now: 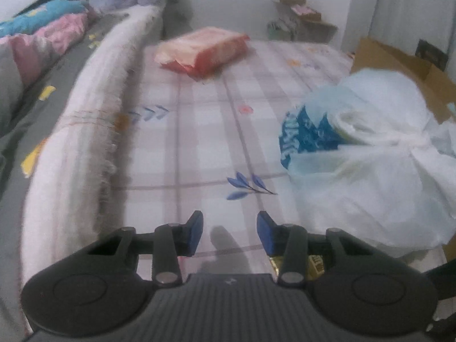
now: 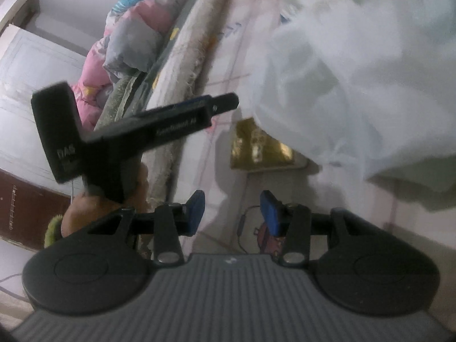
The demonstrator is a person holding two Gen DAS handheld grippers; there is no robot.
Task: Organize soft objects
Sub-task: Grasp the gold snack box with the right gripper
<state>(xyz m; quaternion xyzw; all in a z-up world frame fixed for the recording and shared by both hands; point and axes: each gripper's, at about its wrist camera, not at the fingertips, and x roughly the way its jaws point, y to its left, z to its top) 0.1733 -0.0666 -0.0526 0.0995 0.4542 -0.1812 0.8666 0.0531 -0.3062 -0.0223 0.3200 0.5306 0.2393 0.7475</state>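
Left wrist view: your left claw (image 1: 229, 233) hangs spread and empty over the bed (image 1: 199, 131); the bag (image 1: 370, 171), ahead-right, looks light and slippery — pinch its knotted neck.

The left gripper (image 1: 230, 233) is seen at the bottom centre of its view, jaws parted and empty. The right gripper (image 2: 233, 209) is likewise held apart with nothing between. A hand (image 2: 85, 208) (partly hidden) is glimpsed at lower left.
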